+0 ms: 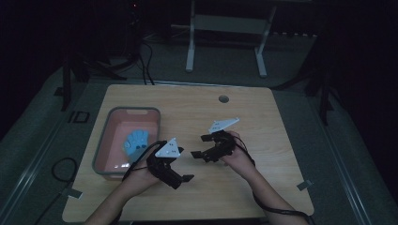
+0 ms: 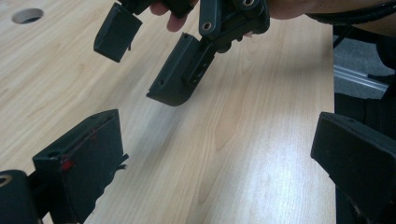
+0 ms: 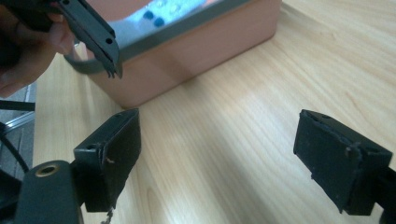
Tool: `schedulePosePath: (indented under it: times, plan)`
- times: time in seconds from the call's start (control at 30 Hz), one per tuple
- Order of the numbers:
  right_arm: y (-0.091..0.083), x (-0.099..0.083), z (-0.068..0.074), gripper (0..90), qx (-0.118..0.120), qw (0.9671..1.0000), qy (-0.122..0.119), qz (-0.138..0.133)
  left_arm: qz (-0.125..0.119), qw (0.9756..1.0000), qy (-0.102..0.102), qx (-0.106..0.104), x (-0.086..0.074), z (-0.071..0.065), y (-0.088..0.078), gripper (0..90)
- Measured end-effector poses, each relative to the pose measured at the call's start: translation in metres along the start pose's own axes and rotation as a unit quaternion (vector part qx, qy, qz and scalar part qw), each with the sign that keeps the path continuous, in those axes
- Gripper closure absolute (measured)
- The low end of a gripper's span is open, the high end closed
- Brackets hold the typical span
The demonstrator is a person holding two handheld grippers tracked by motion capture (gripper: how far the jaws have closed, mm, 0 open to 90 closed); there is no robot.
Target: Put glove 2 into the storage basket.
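Both grippers hover over the light wooden table (image 1: 211, 197), held in a person's hands. My left gripper (image 1: 176, 171) is just right of the bin and is open, with bare wood between its jaws (image 2: 219, 154). My right gripper (image 1: 199, 146) faces it from the right, also open and holding nothing (image 3: 224, 154). In the left gripper view the right gripper (image 2: 147, 53) hangs close ahead, jaws apart. A pink bin with a grey rim (image 1: 104, 145) holds a blue object (image 1: 136, 142).
The bin's pink wall (image 3: 201, 51) stands close in front of my right gripper, with one jaw of the left gripper (image 3: 93, 32) before it. A round cable hole (image 1: 224, 99) lies near the far table edge. A desk frame (image 1: 225, 42) stands on the floor beyond.
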State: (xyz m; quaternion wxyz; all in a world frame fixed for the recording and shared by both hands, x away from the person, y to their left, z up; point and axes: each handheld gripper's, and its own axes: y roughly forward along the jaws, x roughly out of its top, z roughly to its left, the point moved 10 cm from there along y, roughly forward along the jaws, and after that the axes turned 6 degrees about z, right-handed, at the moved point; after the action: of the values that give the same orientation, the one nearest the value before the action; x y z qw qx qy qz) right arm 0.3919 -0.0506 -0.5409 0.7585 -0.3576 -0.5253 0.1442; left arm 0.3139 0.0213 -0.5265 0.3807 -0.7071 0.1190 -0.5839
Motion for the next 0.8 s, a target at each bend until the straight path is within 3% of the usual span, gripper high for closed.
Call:
schedulePosePath:
  times: [0.07, 0.27, 0.5, 0.8]
  plan:
    - [-0.003, -0.013, -0.003, 14.0, -0.004, 1.0, -0.001, 0.002, 0.004, 1.0, 0.003, -0.006, -0.002, -0.004, 0.006, 2.7]
    - [-0.009, -0.031, -0.006, 13.9, -0.003, 0.9999, 0.01, -0.001, 0.001, 0.9998, 0.005, -0.017, -0.006, -0.011, 0.021, 2.7]
    - [-0.014, -0.058, -0.013, 14.0, -0.013, 0.9997, 0.02, 0.002, 0.012, 0.999, 0.02, -0.038, -0.014, -0.025, 0.049, 2.7]
    - [-0.016, -0.082, -0.016, 13.6, -0.024, 0.9994, 0.022, 0.007, 0.029, 0.998, 0.038, -0.041, -0.022, -0.033, 0.067, 2.7]
